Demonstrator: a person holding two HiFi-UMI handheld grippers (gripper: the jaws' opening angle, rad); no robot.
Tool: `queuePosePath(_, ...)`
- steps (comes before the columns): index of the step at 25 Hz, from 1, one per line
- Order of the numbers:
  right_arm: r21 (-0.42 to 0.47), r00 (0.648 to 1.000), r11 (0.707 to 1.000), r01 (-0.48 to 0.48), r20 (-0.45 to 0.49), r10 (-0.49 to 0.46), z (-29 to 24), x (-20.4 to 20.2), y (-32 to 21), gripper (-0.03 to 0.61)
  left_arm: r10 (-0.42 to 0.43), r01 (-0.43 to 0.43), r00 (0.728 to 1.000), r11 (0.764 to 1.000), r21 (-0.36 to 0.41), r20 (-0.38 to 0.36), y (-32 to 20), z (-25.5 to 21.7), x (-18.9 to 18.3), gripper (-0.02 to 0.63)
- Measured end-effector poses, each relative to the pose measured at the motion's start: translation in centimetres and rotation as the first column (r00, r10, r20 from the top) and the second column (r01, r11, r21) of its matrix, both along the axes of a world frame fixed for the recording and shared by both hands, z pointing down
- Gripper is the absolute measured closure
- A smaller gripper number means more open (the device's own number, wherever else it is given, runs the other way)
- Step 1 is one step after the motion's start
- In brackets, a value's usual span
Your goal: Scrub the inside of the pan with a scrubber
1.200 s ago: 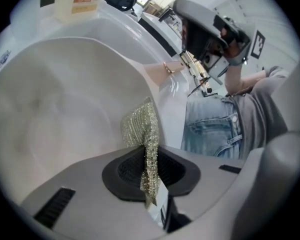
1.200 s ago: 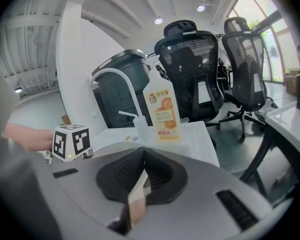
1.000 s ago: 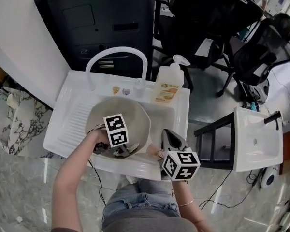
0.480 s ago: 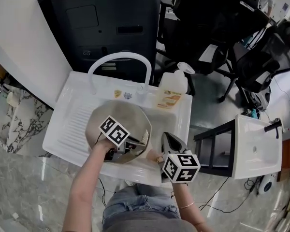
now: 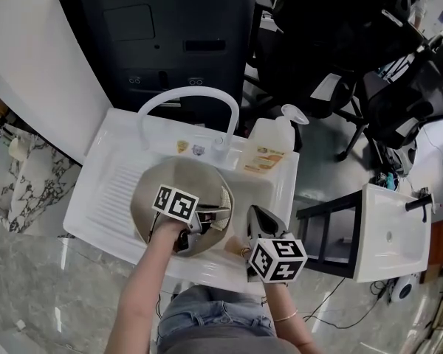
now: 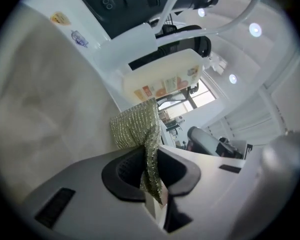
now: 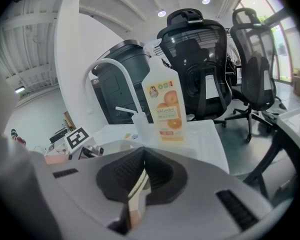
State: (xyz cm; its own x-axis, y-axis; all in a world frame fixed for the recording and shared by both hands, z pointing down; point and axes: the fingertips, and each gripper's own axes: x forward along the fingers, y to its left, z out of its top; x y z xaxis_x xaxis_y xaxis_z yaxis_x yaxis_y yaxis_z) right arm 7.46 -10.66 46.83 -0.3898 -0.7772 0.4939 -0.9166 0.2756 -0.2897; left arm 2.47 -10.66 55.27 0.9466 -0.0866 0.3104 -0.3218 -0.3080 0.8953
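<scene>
The person's left forearm (image 5: pixel 142 295) reaches up and to the right from the bottom edge of the head view. It carries the left gripper (image 5: pixel 210 216) low over the round beige pan (image 5: pixel 153 179), with the jaws pointing right across the bowl. In the left gripper view, that gripper (image 6: pixel 150 170) is clamped on a fold of green-gold metallic mesh scrubber (image 6: pixel 134 126). The free part of the scrubber stands up past the jaws, beside the pan's pale inner wall (image 6: pixel 35 104).

The right gripper (image 5: pixel 258 214) is held at the pan's near right side, with its jaws aimed away from the person. Its own view shows the right gripper (image 7: pixel 142 178) pressed onto a thin pale strip (image 7: pixel 138 185) (the pan's handle, as far as the head view shows).

The pan fills most of the basin of the white plastic sink (image 5: pixel 277 190), and its right rim lies close to the basin wall. The ridged drainboard (image 5: pixel 103 190) on the left gives more room.

Behind the pan rises the white arched faucet (image 5: pixel 188 94). A pale dish-soap bottle with an orange label (image 5: pixel 269 144) stands on the sink's back right corner. A dark cabinet (image 5: pixel 170 35) and black mesh office chairs (image 7: pixel 200 59) lie beyond.
</scene>
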Motion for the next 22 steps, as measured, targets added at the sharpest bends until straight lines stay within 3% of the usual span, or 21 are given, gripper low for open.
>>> queuePosePath(5,-0.006,1.0,1.0,0.0,-0.004,0.0,0.3,-0.1,-0.7,0.568,-0.192,0.19,0.981,0.98,0.058,0.034,-2.6,-0.5,-3.1,0.552)
queuePosePath(9,-0.009,1.0,1.0,0.003,-0.012,-0.003,0.4,-0.4,-1.2,0.568,-0.342,0.342,0.939,0.935,0.093,-0.019,-3.4,-2.1,-7.4,0.552)
queuePosePath(12,-0.011,1.0,1.0,-0.001,-0.019,0.0,0.4,-0.3,-1.6,0.568,-0.39,0.396,0.917,0.914,0.087,-0.078,-2.9,-3.2,-9.6,0.552)
queuePosePath(14,-0.012,1.0,1.0,-0.007,-0.023,0.007,0.5,-0.1,-1.8,0.568,-0.355,0.36,0.933,0.928,0.099,-0.057,-2.1,-3.0,-9.9,0.552)
queuePosePath(18,-0.017,0.999,1.0,-0.02,-0.029,0.019,0.6,0.2,-2.0,0.568,-0.184,0.178,0.981,0.979,0.102,0.056,-0.3,-1.0,-7.9,0.552)
queuePosePath(20,-0.02,0.999,0.999,-0.025,-0.031,0.024,0.7,0.3,-2.1,0.568,-0.09,0.078,0.988,0.992,0.097,0.124,0.5,0.1,-6.6,0.552)
queuePosePath(22,-0.022,0.999,0.999,-0.032,-0.033,0.032,0.7,0.4,-2.2,0.568,-0.005,-0.015,0.977,0.996,0.093,0.214,1.0,1.5,-5.6,0.552)
